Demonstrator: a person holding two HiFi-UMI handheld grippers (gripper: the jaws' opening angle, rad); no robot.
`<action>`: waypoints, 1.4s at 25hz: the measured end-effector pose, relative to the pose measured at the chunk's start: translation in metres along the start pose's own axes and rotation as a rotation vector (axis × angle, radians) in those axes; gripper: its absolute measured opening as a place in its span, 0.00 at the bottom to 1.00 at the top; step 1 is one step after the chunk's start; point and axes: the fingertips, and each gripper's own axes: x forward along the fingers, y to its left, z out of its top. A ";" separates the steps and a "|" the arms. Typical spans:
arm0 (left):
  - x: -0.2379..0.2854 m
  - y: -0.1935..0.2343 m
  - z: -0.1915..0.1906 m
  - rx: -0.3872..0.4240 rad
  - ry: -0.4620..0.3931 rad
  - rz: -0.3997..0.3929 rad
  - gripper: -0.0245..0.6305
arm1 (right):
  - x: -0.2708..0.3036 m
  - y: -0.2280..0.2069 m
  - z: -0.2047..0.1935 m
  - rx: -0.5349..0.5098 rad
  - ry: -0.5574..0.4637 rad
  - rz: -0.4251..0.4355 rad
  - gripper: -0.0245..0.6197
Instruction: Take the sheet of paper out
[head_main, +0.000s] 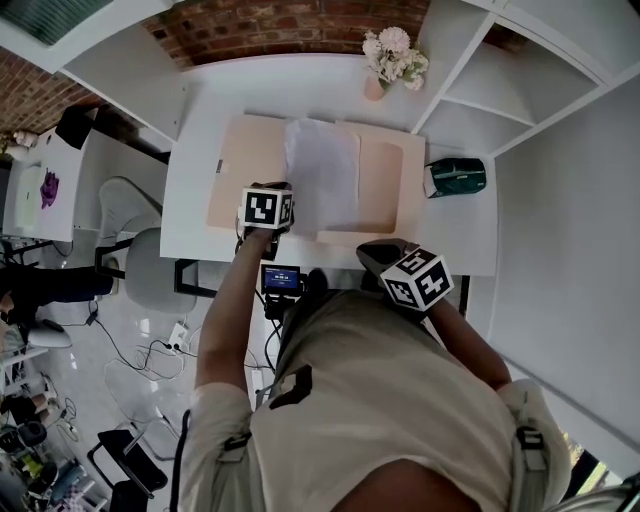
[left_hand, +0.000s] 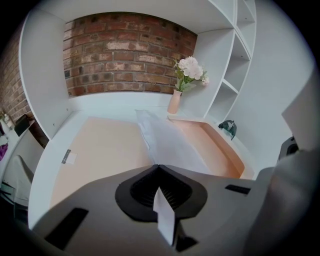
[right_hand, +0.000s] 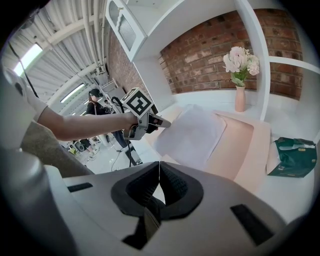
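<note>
An open peach folder (head_main: 240, 170) lies flat on the white desk (head_main: 200, 110). A white sheet of paper (head_main: 322, 170) rests across the folder's middle. My left gripper (head_main: 283, 188) is at the sheet's near left corner and is shut on it. In the left gripper view the paper (left_hand: 167, 140) runs straight into the closed jaw tips (left_hand: 158, 166). The right gripper view shows the left gripper (right_hand: 162, 122) pinching that corner of the sheet (right_hand: 192, 132). My right gripper (head_main: 366, 246) hovers by the desk's front edge, right of the sheet, shut with nothing in it (right_hand: 159, 163).
A pink vase of flowers (head_main: 392, 60) stands at the back of the desk. A dark green packet (head_main: 455, 177) lies right of the folder. White shelves (head_main: 500, 90) rise on the right, a brick wall behind. A chair (head_main: 140, 250) stands left of the desk.
</note>
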 end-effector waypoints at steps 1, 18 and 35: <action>-0.001 0.001 -0.001 -0.001 0.000 0.001 0.06 | 0.001 0.001 0.000 0.000 0.003 0.002 0.08; -0.011 0.020 -0.008 -0.050 -0.008 0.042 0.06 | 0.007 0.009 -0.002 -0.006 0.013 0.017 0.08; -0.022 0.032 -0.011 -0.031 -0.015 0.046 0.06 | 0.013 0.022 0.000 -0.015 0.008 0.002 0.08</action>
